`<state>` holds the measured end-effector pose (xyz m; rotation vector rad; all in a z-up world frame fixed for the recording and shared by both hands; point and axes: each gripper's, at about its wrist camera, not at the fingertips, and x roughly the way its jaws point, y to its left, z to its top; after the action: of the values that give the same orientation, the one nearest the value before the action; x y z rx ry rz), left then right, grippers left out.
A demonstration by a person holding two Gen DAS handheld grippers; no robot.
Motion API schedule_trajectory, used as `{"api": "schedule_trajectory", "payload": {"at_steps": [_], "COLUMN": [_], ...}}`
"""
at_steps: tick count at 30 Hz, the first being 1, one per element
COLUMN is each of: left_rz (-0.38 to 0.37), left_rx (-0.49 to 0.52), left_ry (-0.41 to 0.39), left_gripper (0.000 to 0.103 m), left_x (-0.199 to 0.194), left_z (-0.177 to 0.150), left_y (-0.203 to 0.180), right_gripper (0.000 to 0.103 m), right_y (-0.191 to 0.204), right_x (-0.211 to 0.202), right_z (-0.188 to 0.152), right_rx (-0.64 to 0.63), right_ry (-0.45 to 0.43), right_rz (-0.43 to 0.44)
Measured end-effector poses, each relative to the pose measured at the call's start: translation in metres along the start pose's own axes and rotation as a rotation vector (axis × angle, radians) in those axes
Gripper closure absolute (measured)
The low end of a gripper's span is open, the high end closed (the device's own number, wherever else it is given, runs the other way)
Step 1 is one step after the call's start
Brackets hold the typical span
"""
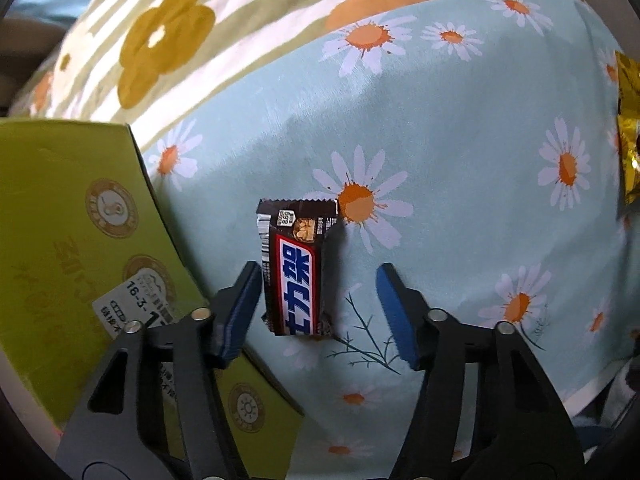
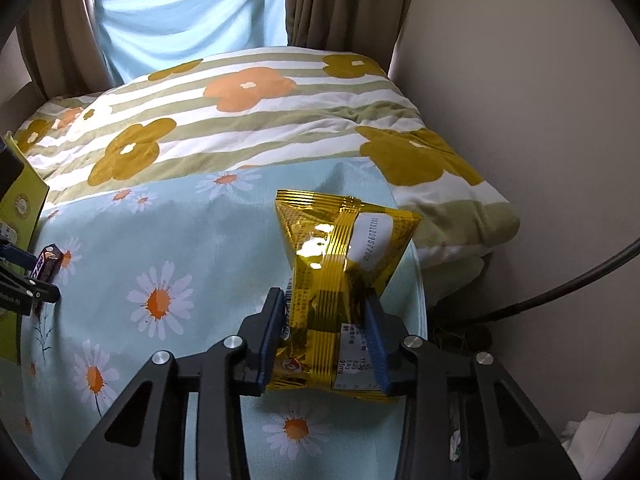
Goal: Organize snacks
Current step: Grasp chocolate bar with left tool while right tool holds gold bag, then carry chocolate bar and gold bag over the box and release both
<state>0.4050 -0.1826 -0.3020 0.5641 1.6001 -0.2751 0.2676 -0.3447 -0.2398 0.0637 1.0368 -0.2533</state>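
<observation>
A dark brown chocolate bar [image 1: 295,266] lies on the light blue daisy cloth [image 1: 460,152]. My left gripper [image 1: 318,280] is open, its blue pads on either side of the bar's near half, the left pad close to it. The bar also shows at the far left of the right wrist view [image 2: 47,266]. My right gripper [image 2: 326,312] is shut on a gold foil snack bag [image 2: 344,276], pinching its near half, the bag's far end sticking up. The bag's edge shows in the left wrist view [image 1: 628,128].
A green cardboard box [image 1: 68,248] stands at the left, next to the left gripper, also in the right wrist view [image 2: 22,200]. A striped flower quilt [image 2: 240,120] lies behind the cloth. A curtain [image 2: 340,0] and wall bound the far side; the cloth ends at the right.
</observation>
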Motion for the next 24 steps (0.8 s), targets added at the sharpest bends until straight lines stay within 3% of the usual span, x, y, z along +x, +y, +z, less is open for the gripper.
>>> {"api": "schedule_trajectory", "payload": {"at_steps": [6,13,15,18,24], "left_rz": [-0.024,-0.031,-0.05,-0.029,-0.078], "left_rx": [-0.012,-0.01,-0.019,0.016,0.014], "left_ry": [0.021,-0.004,-0.019,-0.061,-0.148], "left_gripper": [0.071,0.072,0.077,0.077,0.077], "left_x": [0.001,-0.001,-0.002,-0.009,-0.036], "left_z": [-0.004,-0.014,-0.017,-0.024,-0.035], "left_y": [0.006,-0.002,-0.001,-0.011,-0.024], "right_gripper": [0.068,0.068,0.068,0.068,0.068], "right_y": [0.001,0.005,0.006,0.009,0.01], "right_x": [-0.008,-0.016,-0.018,-0.022,-0.041], "right_z": [0.004,0.006,0.006,0.006,0.01], "right_rx": [-0.003,-0.012,-0.011,-0.018,-0.035], "right_ry": [-0.027,-0.047,-0.049,-0.057,-0.086], "right_rz": [0.019,0.035,0.046,0.057,0.085]}}
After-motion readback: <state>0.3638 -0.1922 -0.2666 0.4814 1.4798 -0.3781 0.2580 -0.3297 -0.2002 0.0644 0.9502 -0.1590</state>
